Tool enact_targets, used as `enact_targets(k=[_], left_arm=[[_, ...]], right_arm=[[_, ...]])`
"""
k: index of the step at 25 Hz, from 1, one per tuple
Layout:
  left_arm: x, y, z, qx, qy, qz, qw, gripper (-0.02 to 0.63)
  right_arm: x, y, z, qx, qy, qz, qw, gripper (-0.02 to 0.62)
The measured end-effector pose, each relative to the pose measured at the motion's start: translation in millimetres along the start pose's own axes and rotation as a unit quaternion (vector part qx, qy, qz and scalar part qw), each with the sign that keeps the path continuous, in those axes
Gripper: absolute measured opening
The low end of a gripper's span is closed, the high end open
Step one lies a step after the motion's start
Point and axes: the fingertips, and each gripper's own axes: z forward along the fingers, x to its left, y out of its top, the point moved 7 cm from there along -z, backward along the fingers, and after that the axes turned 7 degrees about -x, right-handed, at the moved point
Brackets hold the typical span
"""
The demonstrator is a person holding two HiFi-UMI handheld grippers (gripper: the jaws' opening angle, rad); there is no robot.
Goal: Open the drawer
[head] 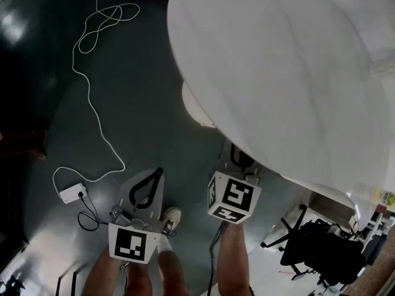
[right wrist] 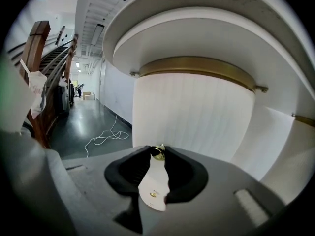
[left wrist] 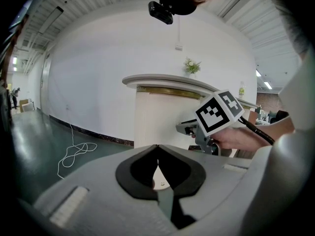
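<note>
Right gripper view: right tool, angled slightly down, pinches the brass knob; left tool pressed together.

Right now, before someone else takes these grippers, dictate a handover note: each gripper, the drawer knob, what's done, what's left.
Left gripper: jaws shut, empty, over the floor.
Right gripper: jaws shut on the small brass knob on the curved white front.
Done: knob gripped.
Left: pull it out; no gap shows, so the drawer looks still closed.
</note>
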Motion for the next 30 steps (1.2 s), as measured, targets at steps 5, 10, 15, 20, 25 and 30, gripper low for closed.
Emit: enact_targets(k=[5, 10, 15, 20, 25, 30], left_arm=[[-1, 4, -1, -0.009, -0.003, 0.007, 0.9999, 0.011], [-4, 7, -4, -0.021, -0.007, 0.015, 0.9996, 0.011], [-8, 7, -13, -0.013, -0.009, 0.014, 0.9998, 0.011], [-10, 5, -20, -0.014, -0.009, 0.015, 0.9998, 0.011], [-10, 5, -29, -0.01, -0.008, 0.014, 0.9998, 0.011], [-7, 4, -37, -0.011, -0.004, 0.015, 0.9998, 0.011]], right_arm=[[5, -4, -12, -0.002, 0.011, -0.011, 1.0, 0.095], [13, -9, -27, -0.002, 0.017, -0.01, 1.0, 0.094], [22, -12, -45, -0.001, 0.022, -0.003, 1.0, 0.094], [31, -16, -59, 0.005, 0.027, -0.002, 1.0, 0.094], [40, -21, -74, 0.008, 0.029, 0.004, 1.0, 0.094], [47, -25, -85, 0.012, 0.029, 0.012, 0.999, 0.094]])
